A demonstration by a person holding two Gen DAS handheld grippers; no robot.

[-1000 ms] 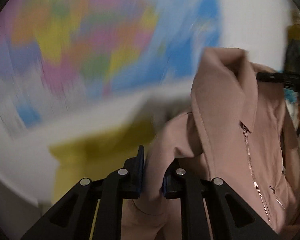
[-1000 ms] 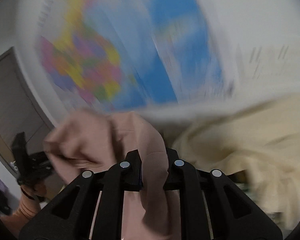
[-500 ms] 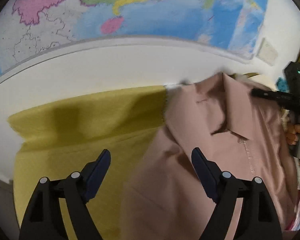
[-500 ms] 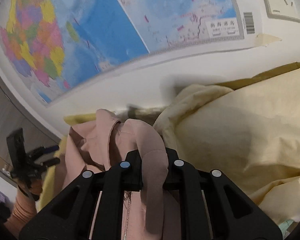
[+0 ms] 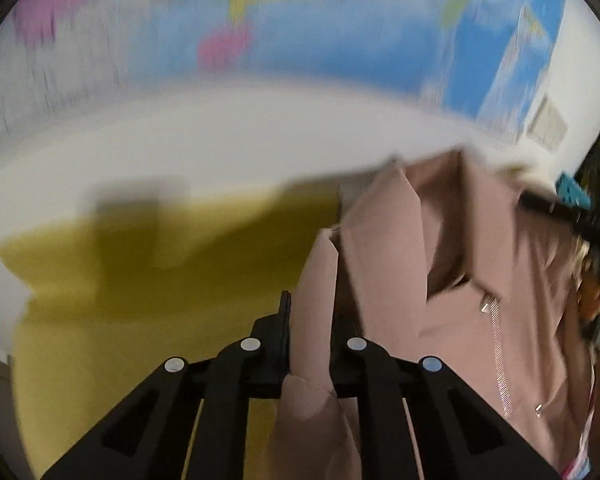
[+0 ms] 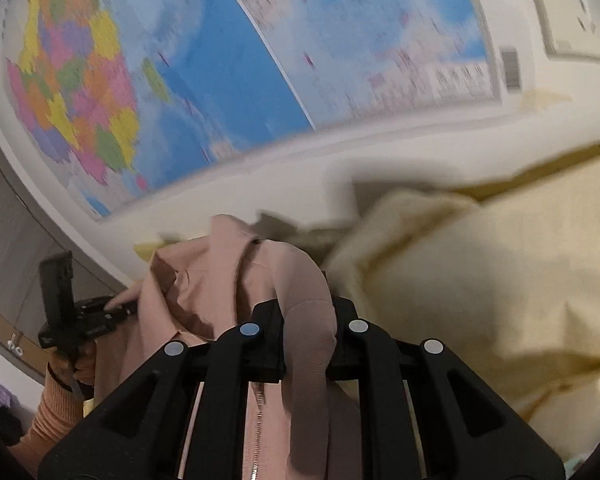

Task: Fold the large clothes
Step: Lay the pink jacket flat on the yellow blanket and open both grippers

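The left hand-held gripper is closing its jaws on a soft fold of the dusty-pink zip jacket, which is lying collar-away over a mustard-yellow cloth. The right hand-held gripper is clamping the jacket's other shoulder. Only the right view is showing the cream fabric heap just beside it.

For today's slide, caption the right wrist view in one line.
Right gripper pinching a fold of the pink jacket, cream cloth beside it, map behind.
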